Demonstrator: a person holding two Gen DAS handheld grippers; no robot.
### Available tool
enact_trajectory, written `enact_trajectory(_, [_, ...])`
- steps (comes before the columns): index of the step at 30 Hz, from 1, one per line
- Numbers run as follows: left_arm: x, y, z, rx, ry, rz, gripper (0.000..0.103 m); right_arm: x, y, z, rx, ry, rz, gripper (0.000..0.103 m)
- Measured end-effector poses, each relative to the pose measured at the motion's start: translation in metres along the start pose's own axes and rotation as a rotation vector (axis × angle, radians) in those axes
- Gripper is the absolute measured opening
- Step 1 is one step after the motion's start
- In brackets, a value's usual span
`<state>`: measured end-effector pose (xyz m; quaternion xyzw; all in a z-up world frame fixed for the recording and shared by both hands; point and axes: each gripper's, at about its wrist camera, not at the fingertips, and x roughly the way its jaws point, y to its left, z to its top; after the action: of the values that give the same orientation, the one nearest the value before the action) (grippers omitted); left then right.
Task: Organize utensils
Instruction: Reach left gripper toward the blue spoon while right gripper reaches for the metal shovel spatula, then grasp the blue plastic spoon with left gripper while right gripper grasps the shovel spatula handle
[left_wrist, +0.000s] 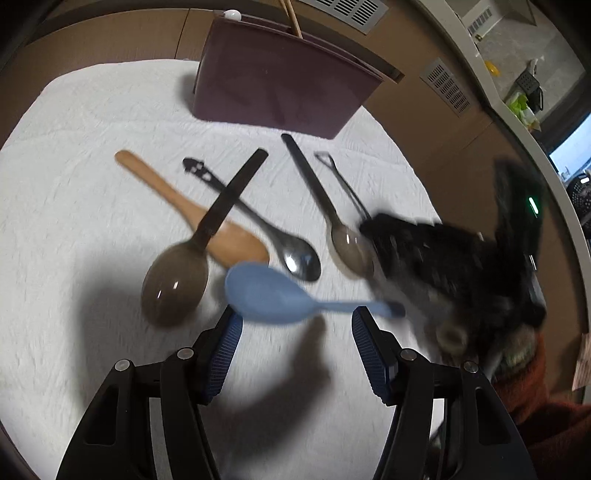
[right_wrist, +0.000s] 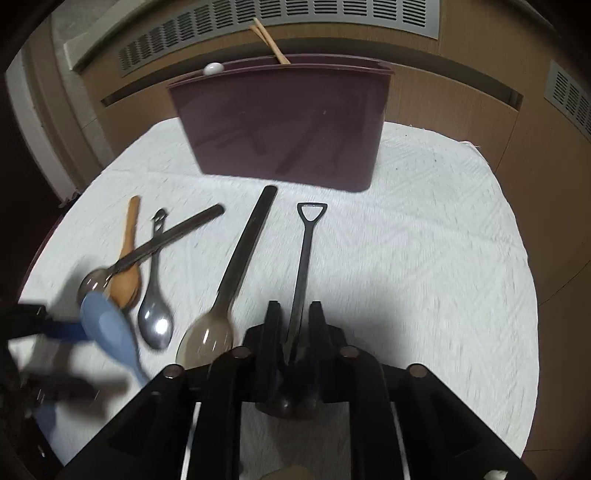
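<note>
Several spoons lie on a white cloth (left_wrist: 74, 147) before a maroon utensil holder (left_wrist: 280, 85). My left gripper (left_wrist: 297, 321) is open just behind a light blue spoon (left_wrist: 273, 295), which lies crosswise near its fingertips. Beyond are a brown spoon (left_wrist: 177, 280), a wooden spoon (left_wrist: 184, 210), a dark metal spoon (left_wrist: 295, 254) and a grey spoon (left_wrist: 347, 243). My right gripper (right_wrist: 294, 314) is shut on a black shovel-handled spoon (right_wrist: 304, 243), handle pointing at the holder (right_wrist: 288, 122). The right gripper shows blurred in the left wrist view (left_wrist: 373, 229).
Chopsticks (right_wrist: 269, 42) and a white-tipped utensil (right_wrist: 213, 68) stand in the holder. Brown panels with vents (right_wrist: 280, 14) rise behind the table. The cloth's right side (right_wrist: 443, 240) is bare. A person's orange sleeve (left_wrist: 535, 406) is at the right.
</note>
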<state>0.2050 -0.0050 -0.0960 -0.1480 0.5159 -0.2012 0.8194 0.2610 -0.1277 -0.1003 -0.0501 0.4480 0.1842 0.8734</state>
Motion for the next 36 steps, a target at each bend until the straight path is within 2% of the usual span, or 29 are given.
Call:
enact_trajectory(1, [0.004, 0.000, 0.005, -0.017, -0.009, 0.003, 0.062, -0.003, 0.000, -0.005, 0.001, 0.000, 0.009, 0.027])
enact_trajectory(7, [0.024, -0.017, 0.028, -0.017, -0.053, 0.060, 0.062, -0.021, 0.013, -0.030, 0.000, -0.033, -0.021, 0.029])
enact_trajectory(12, [0.024, -0.020, 0.022, 0.044, -0.059, 0.137, 0.062, -0.023, 0.009, -0.035, 0.017, -0.044, -0.013, 0.029])
enact_trajectory(19, [0.024, -0.021, 0.017, 0.065, -0.070, 0.173, 0.062, -0.022, 0.017, -0.035, -0.020, -0.043, -0.034, 0.035])
enact_trajectory(21, [0.023, -0.020, 0.017, 0.047, -0.070, 0.160, 0.060, -0.022, 0.016, -0.035, -0.018, -0.042, -0.029, 0.035])
enact_trajectory(23, [0.020, -0.016, 0.017, 0.016, -0.078, 0.143, 0.053, -0.022, 0.014, -0.035, -0.013, -0.044, -0.009, 0.037])
enact_trajectory(25, [0.019, -0.010, 0.018, -0.015, -0.085, 0.143, 0.021, -0.022, 0.013, -0.035, -0.014, -0.043, 0.012, 0.043])
enact_trajectory(26, [0.019, -0.007, 0.019, -0.027, -0.087, 0.131, 0.016, -0.022, 0.014, -0.036, -0.017, -0.042, 0.016, 0.044])
enact_trajectory(29, [0.009, -0.008, 0.020, -0.003, -0.142, 0.129, 0.013, -0.021, 0.016, -0.036, -0.031, -0.034, 0.034, 0.050])
enact_trajectory(31, [-0.006, -0.013, 0.022, 0.042, -0.217, 0.152, 0.007, -0.020, 0.014, -0.035, -0.027, -0.023, 0.081, 0.062])
enact_trajectory(33, [-0.027, -0.018, 0.025, 0.084, -0.300, 0.183, 0.005, -0.019, 0.015, -0.033, -0.034, -0.010, 0.102, 0.066])
enact_trajectory(35, [-0.042, -0.020, 0.028, 0.112, -0.349, 0.199, 0.005, -0.017, 0.018, -0.030, -0.070, 0.012, 0.098, 0.066])
enact_trajectory(36, [-0.048, -0.020, 0.029, 0.118, -0.368, 0.204, 0.004, -0.018, 0.017, -0.029, -0.062, 0.010, 0.095, 0.060])
